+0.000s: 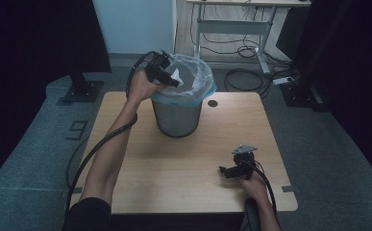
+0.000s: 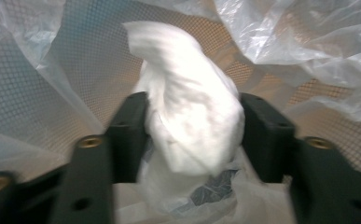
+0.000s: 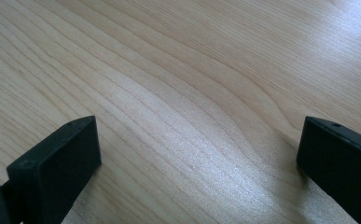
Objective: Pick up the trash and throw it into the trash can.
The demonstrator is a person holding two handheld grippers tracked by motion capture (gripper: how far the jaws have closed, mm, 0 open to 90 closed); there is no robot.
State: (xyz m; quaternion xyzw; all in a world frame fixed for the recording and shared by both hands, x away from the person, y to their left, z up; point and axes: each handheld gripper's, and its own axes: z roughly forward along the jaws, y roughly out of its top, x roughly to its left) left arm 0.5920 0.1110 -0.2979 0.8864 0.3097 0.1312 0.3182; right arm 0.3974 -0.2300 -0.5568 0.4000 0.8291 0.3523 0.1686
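The crumpled white paper wad (image 2: 187, 116) stands long-axis upright between the left gripper's (image 2: 192, 135) jaws, its narrow tip pointing up toward the mesh bin wall (image 2: 33, 98). The jaws stand parted just beside its flanks; grip uncertain. It hangs inside the bag-lined bin (image 1: 178, 115). The right gripper (image 3: 197, 154) rests wide open over the table (image 3: 178, 70)

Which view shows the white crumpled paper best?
The left gripper view: the white crumpled paper sits large between the left gripper jaws, inside the lined bin. The high view gives a small white patch; the right gripper view shows table.
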